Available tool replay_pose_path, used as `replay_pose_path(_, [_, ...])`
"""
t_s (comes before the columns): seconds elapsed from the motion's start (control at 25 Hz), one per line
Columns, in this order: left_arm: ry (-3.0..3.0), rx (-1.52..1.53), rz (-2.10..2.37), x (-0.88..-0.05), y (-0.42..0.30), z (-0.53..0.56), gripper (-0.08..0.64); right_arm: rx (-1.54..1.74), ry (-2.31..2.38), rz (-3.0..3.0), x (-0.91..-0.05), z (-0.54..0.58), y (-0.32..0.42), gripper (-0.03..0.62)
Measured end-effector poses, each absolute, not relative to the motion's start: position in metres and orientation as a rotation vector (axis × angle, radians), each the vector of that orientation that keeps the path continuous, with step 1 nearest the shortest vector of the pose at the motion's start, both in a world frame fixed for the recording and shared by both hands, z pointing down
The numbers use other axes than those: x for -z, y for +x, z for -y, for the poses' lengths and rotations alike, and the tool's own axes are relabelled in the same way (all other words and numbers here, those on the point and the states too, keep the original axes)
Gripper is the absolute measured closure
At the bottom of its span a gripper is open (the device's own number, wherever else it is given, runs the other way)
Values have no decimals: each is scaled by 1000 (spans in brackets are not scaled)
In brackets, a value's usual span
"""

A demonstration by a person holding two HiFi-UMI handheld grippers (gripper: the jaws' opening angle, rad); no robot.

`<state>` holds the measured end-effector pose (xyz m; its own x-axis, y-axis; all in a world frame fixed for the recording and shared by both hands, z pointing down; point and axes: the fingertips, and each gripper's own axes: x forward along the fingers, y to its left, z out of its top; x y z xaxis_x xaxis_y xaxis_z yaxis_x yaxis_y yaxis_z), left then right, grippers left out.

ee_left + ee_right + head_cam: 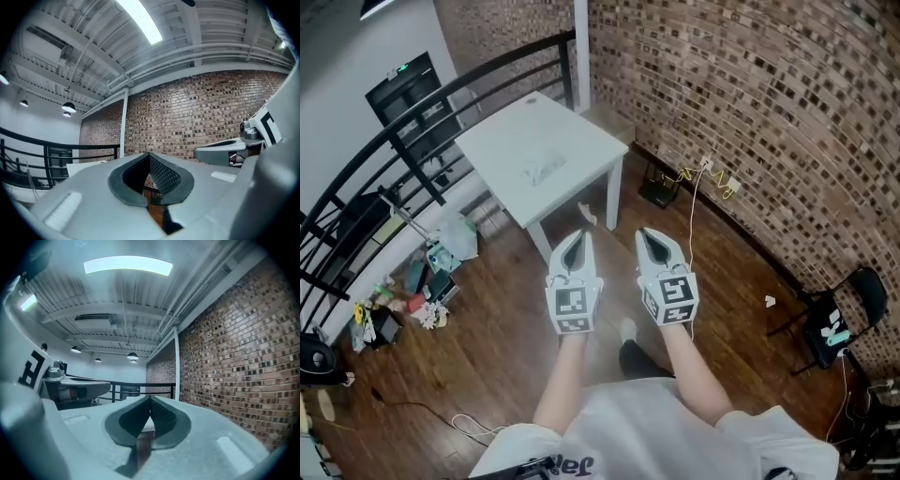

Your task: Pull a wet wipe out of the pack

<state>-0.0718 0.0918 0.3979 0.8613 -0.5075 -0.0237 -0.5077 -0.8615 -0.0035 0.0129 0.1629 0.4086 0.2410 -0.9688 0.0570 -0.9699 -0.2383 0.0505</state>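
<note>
The wet wipe pack, a pale flat packet, lies near the middle of the white table, well ahead of both grippers. In the head view my left gripper and right gripper are held side by side over the wooden floor, pointing level toward the table. Both are shut with nothing between the jaws. The left gripper view shows its jaw tips meeting, with the right gripper beside them. In the right gripper view the tips also touch, and the left gripper shows on the left.
A brick wall runs along the right, with cables and a small black box at its foot. A black railing lies to the left, with clutter on the floor beneath it. A black chair stands at far right.
</note>
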Motion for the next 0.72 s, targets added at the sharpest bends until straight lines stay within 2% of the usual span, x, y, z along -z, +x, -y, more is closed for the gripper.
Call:
replay_pose_path(0.16, [-3011, -15, -796, -394, 8, -51, 555, -20, 2408, 1967, -405, -116, 79, 601])
replay_pose_path(0.36, [-2973, -11, -871, -387, 67, 0, 554, -34, 2367, 2112, -399, -63, 141, 603])
replay_pose_path(0.52, [-2957, 50, -962, -405, 88, 36, 551, -117, 2321, 2202, -415, -24, 171, 603])
replay_pose_path(0.72, [-2953, 125, -1067, -421, 85, 83, 551, -198, 2203, 2306, -431, 24, 163, 603])
